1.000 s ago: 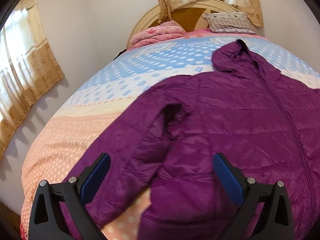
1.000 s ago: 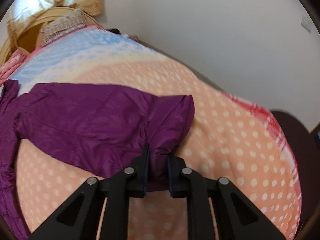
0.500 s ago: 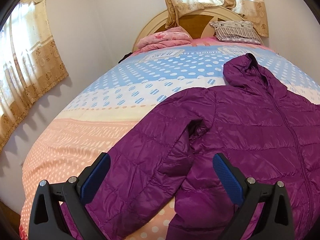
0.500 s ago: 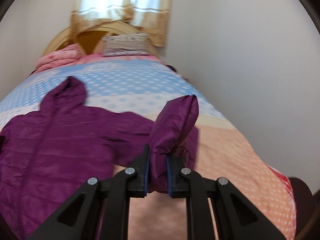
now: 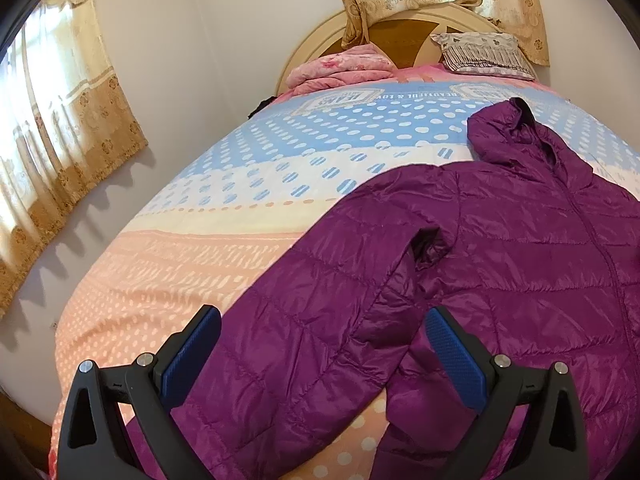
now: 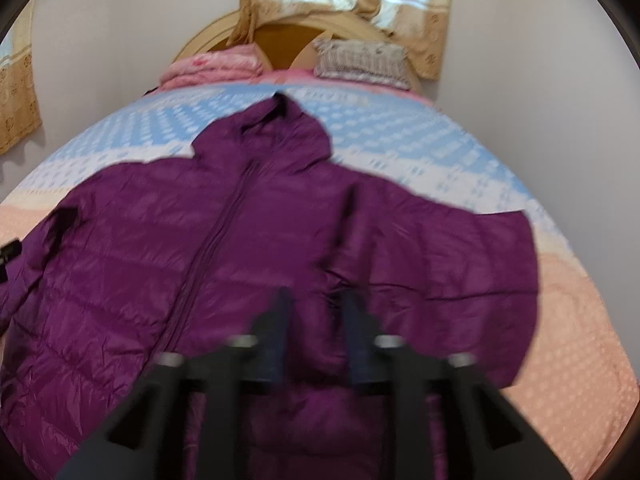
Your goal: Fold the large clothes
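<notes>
A: Jacket (image 5: 520, 264), purple, quilted, hooded. Location: front-up on the dotted bedspread (image 5: 248, 184), hood toward the headboard (image 5: 404, 36), zip closed down the middle.

B: Left gripper (image 5: 324, 356)?

A: Fingers spread wide, nothing between them, poised above the left sleeve (image 5: 320, 320), which lies out diagonally on the cover.

B: Right gripper (image 6: 316, 336)?

A: View blurred. Fingers close together with purple fabric between them, seemingly the cuff end of the right sleeve (image 6: 460, 288), which is doubled back over the chest. Whether the pads really pinch that fabric, I cannot tell.

B: Step in hand, by your reading?

A: Laying the right sleeve inward across the body, probably. To do it well: carry the cuff no farther than the zip line, keep the fold at the shoulder seam straight, set the cloth down flat before parting the fingers. Slippery shell, puffy fill; likely to slide or spring back if dropped from height.

B: Other items?

A: Pink folded blanket (image 5: 340, 68) and patterned pillow (image 5: 484, 54) at the headboard, well apart from the jacket. Curtains (image 5: 60, 128) along the wall.
</notes>
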`<state>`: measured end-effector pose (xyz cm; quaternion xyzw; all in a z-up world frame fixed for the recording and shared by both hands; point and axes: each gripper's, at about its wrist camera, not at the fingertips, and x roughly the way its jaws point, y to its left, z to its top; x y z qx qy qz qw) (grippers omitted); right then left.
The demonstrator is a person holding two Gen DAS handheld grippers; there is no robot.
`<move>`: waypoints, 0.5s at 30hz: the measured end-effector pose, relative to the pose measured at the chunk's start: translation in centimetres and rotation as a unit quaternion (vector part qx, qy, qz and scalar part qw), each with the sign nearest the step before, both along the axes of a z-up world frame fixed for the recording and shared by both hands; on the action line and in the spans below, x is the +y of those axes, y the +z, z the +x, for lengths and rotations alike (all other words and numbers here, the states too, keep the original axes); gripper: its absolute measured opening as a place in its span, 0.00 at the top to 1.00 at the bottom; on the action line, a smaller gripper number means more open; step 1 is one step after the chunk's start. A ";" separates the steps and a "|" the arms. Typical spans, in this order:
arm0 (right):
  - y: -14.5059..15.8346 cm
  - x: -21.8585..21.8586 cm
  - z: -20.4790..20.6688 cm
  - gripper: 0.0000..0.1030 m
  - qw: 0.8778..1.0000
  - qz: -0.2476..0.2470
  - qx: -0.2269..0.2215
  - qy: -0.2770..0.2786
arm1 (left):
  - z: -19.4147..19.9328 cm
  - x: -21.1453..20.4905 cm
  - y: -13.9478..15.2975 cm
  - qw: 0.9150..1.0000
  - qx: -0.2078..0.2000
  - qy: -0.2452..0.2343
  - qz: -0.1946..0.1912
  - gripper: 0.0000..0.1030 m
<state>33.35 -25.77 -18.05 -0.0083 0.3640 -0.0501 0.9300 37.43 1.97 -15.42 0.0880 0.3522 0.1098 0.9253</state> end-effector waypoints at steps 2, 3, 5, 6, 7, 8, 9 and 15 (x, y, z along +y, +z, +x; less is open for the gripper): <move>0.6 0.1 -1.5 0.25 0.999 -0.024 -0.020 -0.003 | -0.1 -0.6 0.7 1.000 -0.005 0.001 -0.003 0.01; 0.9 -0.2 -2.0 0.25 0.999 -0.036 -0.025 -0.005 | -0.1 -1.1 1.0 1.000 -0.006 0.000 -0.002 0.01; 1.9 -2.0 -3.9 0.24 0.999 -0.018 -0.045 -0.008 | -0.2 -2.7 1.6 1.000 -0.010 -0.009 -0.007 0.01; 2.2 -3.1 -4.7 0.24 0.998 -0.017 -0.052 -0.024 | -0.3 -3.8 1.9 1.000 -0.011 -0.018 -0.010 0.01; 2.5 -4.1 -5.2 0.24 0.997 -0.022 -0.056 -0.041 | -0.5 -5.1 2.0 0.999 -0.011 -0.029 -0.011 0.01; 2.6 -5.6 -5.9 0.24 0.996 -0.028 -0.061 -0.066 | -0.6 -6.7 2.1 0.999 -0.010 -0.041 -0.011 0.01; 2.6 -7.2 -6.5 0.24 0.993 -0.036 -0.065 -0.092 | -0.8 -8.3 2.2 0.998 -0.008 -0.055 -0.014 0.01; 0.8 -14.0 -7.8 0.24 0.983 -0.029 -0.047 -0.175 | -1.0 -19.2 1.5 0.989 0.019 -0.142 -0.041 0.01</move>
